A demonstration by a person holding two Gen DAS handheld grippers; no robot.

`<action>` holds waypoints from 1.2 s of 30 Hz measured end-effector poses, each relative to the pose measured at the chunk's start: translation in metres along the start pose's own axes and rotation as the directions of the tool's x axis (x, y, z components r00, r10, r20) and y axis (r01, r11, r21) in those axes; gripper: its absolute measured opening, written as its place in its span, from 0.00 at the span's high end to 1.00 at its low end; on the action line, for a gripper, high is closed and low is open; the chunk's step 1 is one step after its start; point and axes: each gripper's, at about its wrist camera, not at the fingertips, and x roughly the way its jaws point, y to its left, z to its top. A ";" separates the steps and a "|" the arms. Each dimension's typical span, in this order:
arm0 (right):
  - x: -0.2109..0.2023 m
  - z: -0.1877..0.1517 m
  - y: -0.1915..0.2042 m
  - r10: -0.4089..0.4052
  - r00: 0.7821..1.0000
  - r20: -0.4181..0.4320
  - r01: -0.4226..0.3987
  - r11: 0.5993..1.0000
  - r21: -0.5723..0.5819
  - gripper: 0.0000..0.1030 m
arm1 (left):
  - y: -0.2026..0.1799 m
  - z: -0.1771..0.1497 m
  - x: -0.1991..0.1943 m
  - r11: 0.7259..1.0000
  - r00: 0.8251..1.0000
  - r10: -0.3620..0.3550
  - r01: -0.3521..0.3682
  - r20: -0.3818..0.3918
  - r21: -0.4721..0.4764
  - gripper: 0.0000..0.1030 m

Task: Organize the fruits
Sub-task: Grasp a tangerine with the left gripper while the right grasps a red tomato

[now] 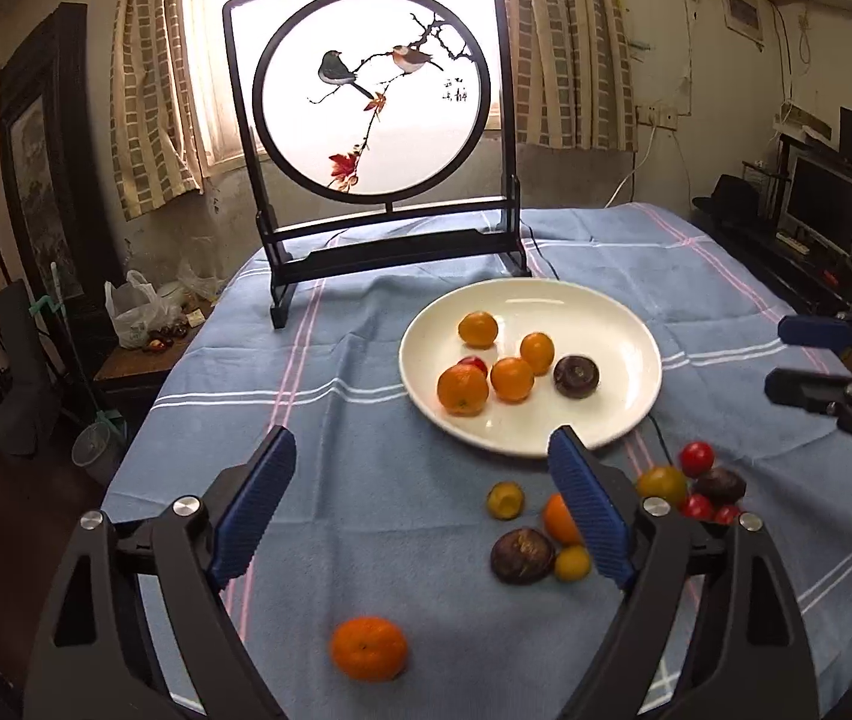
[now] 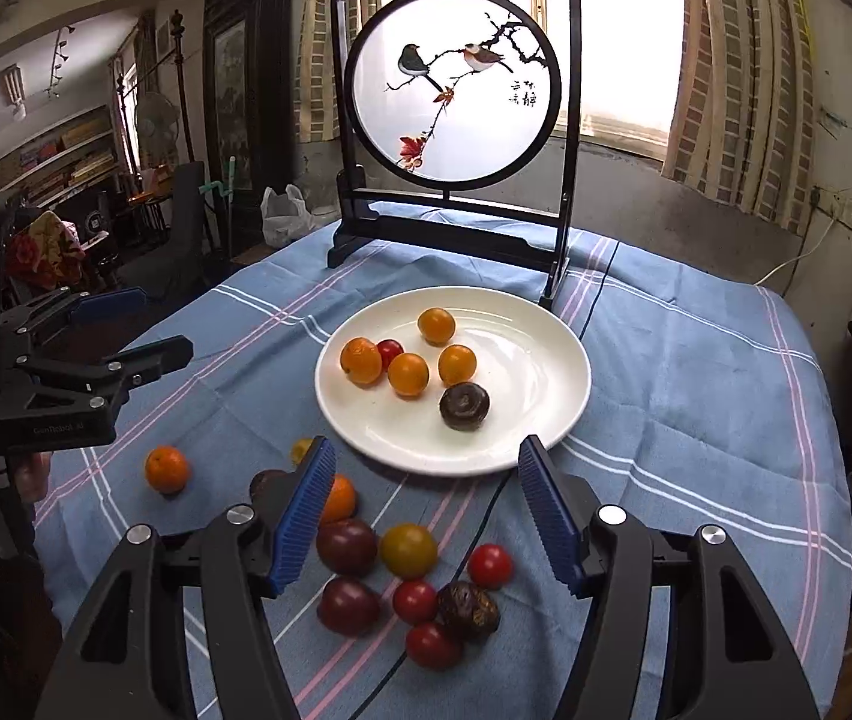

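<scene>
both hand-held grippers, left (image 1: 420, 504) and right (image 2: 423, 516), spread and empty; loose round fruits (image 2: 408, 550) on counter (image 2: 696, 396) near plate (image 2: 546, 372); likely to roll if nudged.

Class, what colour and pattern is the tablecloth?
The tablecloth is blue with white and pink stripes crossing in a check; clearest in the right wrist view.

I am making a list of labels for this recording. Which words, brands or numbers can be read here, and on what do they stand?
"GenRobot.AI", faint: side of the left gripper.
Four brushed characters, not surely readable: bird screen, right of the birds.
White plastic bag: print too blurred.
No other text is legible.
</scene>
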 end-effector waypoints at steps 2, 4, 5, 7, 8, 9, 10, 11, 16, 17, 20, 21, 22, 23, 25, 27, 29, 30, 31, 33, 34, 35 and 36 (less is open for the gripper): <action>-0.004 -0.013 0.003 0.003 1.000 -0.008 -0.003 1.000 -0.004 0.37 | 0.008 -0.022 0.000 1.000 0.999 0.020 -0.020 -0.034 0.018 0.17; -0.003 -0.028 0.006 0.006 1.000 -0.026 -0.007 1.000 -0.009 0.37 | 0.017 -0.045 0.007 1.000 0.996 0.023 -0.022 -0.086 0.014 0.17; -0.002 -0.035 0.007 0.006 0.999 -0.039 -0.006 1.000 -0.013 0.37 | 0.020 -0.056 0.012 1.000 0.993 0.019 -0.018 -0.115 0.006 0.17; 0.003 -0.050 0.008 0.000 0.998 -0.068 -0.001 1.000 -0.015 0.37 | 0.026 -0.073 0.021 1.000 0.988 0.002 -0.003 -0.156 -0.007 0.17; 0.006 -0.057 0.007 -0.004 0.996 -0.087 0.002 1.000 -0.018 0.37 | 0.026 -0.080 0.025 1.000 0.985 -0.003 0.002 -0.172 -0.010 0.17; 0.009 -0.064 0.007 -0.009 0.994 -0.107 0.007 1.000 -0.021 0.37 | 0.025 -0.085 0.029 1.000 0.983 -0.010 0.008 -0.182 -0.008 0.17; 0.012 -0.071 0.008 -0.015 0.992 -0.123 0.012 1.000 -0.027 0.37 | 0.025 -0.089 0.033 1.000 0.981 -0.017 0.017 -0.191 -0.003 0.17; 0.015 -0.077 0.010 -0.017 0.989 -0.144 0.012 0.999 -0.036 0.37 | 0.022 -0.093 0.035 1.000 0.980 -0.023 0.024 -0.200 0.004 0.17; 0.034 -0.097 0.015 -0.052 0.971 -0.231 0.033 0.996 -0.084 0.37 | 0.015 -0.105 0.053 0.999 0.967 -0.018 0.027 -0.253 0.031 0.17; 0.038 -0.099 0.014 -0.054 0.968 -0.244 0.035 0.996 -0.082 0.37 | 0.015 -0.106 0.056 0.999 0.965 -0.020 0.028 -0.261 0.028 0.17; 0.050 -0.101 0.008 -0.051 0.958 -0.281 0.035 0.997 -0.062 0.38 | 0.017 -0.109 0.062 0.999 0.956 -0.039 0.045 -0.291 0.011 0.26; 0.053 -0.102 0.008 -0.056 0.956 -0.289 0.040 0.997 -0.063 0.39 | 0.018 -0.110 0.063 0.999 0.953 -0.047 0.051 -0.298 0.007 0.35; 0.056 -0.101 0.006 -0.059 0.954 -0.294 0.042 0.997 -0.061 0.41 | 0.018 -0.109 0.064 0.999 0.953 -0.043 0.047 -0.301 0.007 0.38; 0.060 -0.101 0.005 -0.051 0.951 -0.303 0.036 0.998 -0.054 0.43 | 0.019 -0.109 0.065 0.999 0.952 -0.043 0.046 -0.304 0.005 0.38; 0.066 -0.100 0.003 -0.038 0.947 -0.318 0.029 0.999 -0.035 0.48 | 0.020 -0.108 0.065 0.999 0.952 -0.042 0.044 -0.303 -0.001 0.43; 0.071 -0.100 0.001 -0.044 0.944 -0.327 0.036 0.999 -0.029 0.53 | 0.022 -0.107 0.064 0.999 0.954 -0.036 0.035 -0.299 -0.009 0.51; 0.074 -0.099 -0.001 -0.037 0.946 -0.323 0.031 0.999 -0.025 0.57 | 0.027 -0.106 0.064 0.999 0.954 -0.039 0.033 -0.299 -0.025 0.58; 0.074 -0.099 0.000 -0.039 0.947 -0.320 0.031 0.999 -0.032 0.68 | 0.029 -0.106 0.065 0.999 0.952 -0.049 0.040 -0.302 -0.035 0.58; 0.073 -0.098 0.001 -0.043 0.946 -0.322 0.031 0.999 -0.042 0.70 | 0.030 -0.106 0.064 0.998 0.951 -0.055 0.044 -0.303 -0.042 0.58; 0.070 -0.100 0.004 -0.054 0.945 -0.322 0.034 0.997 -0.066 0.71 | 0.029 -0.105 0.064 0.998 0.951 -0.051 0.042 -0.305 -0.038 0.58; 0.068 -0.101 0.005 -0.048 0.946 -0.322 0.028 0.997 -0.068 0.71 | 0.028 -0.105 0.063 0.998 0.951 -0.052 0.043 -0.305 -0.035 0.58; 0.065 -0.101 0.005 -0.044 0.947 -0.318 0.024 0.998 -0.065 0.71 | 0.027 -0.105 0.061 0.998 0.951 -0.057 0.048 -0.304 -0.037 0.58; 0.061 -0.101 0.004 -0.038 0.950 -0.311 0.021 0.998 -0.059 0.71 | 0.026 -0.104 0.060 0.998 0.951 -0.064 0.055 -0.302 -0.040 0.58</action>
